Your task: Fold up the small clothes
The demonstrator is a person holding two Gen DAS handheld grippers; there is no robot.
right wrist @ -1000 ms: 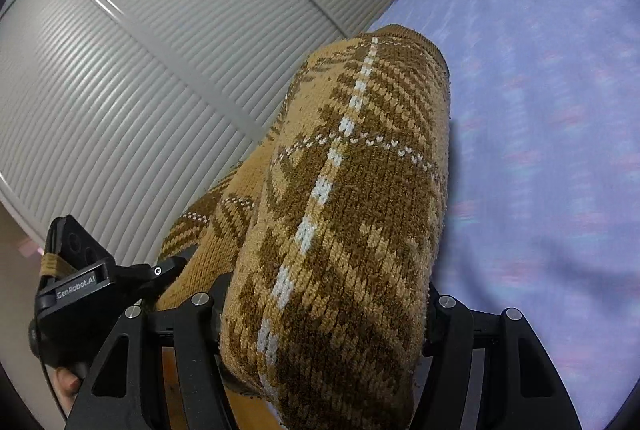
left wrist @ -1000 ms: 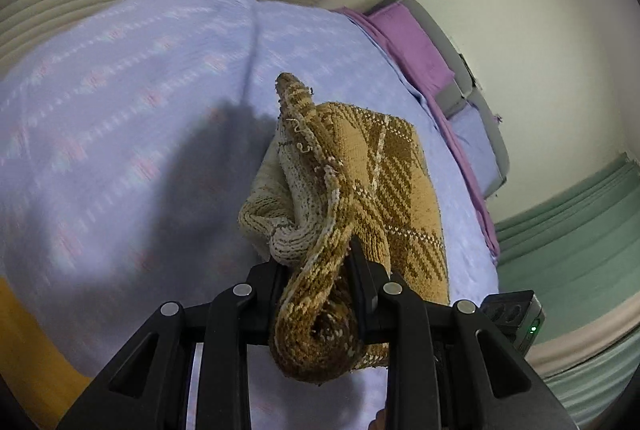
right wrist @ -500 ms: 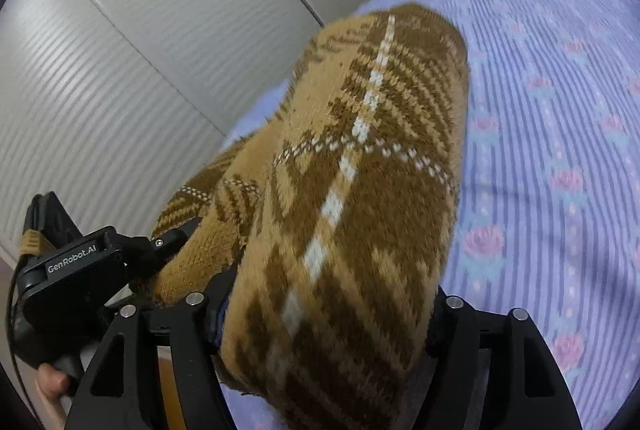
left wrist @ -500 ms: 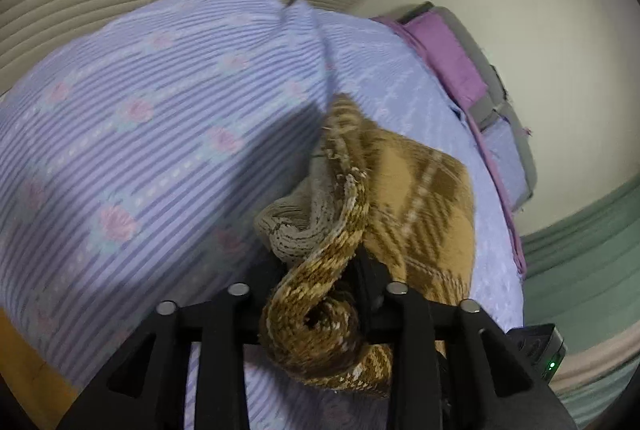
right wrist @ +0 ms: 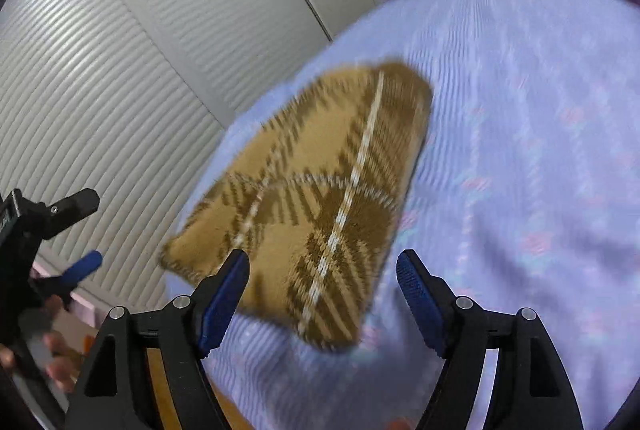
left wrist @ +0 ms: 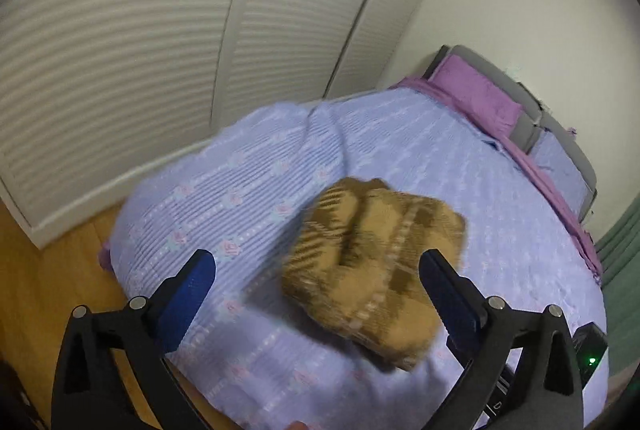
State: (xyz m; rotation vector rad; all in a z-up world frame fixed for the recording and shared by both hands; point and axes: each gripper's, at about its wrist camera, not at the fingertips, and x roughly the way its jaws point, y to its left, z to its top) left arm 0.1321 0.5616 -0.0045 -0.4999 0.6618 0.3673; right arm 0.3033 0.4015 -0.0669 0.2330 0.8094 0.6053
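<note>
Both grippers released. Left gripper: jaws have just been opening and stand wide apart, nothing pinched; the brown plaid knit garment lies on the bed just ahead of and below the fingertips, nearer the right-hand finger. Right gripper: jaws also just been opening, apart, garment lying ahead of and under the gap, not pressed by either pad.

Risks (judgement):
- Thick knit, folded in layers; with no hold on it the top layer may spring back and spoil the fold.
- In the left wrist view the bundle looks lumpy rather than flat, with a rolled edge on its left; it could slump open.
- Garment sits near the bed's edge on the left gripper's side; a snagged fingertip while pulling away could drag it toward the floor.

Hard to make out:
- Both views motion-blurred; fold edges and layer count unclear.
- Underside of garment hidden.
- Left gripper at the edge of the right wrist view is cut off.
</note>
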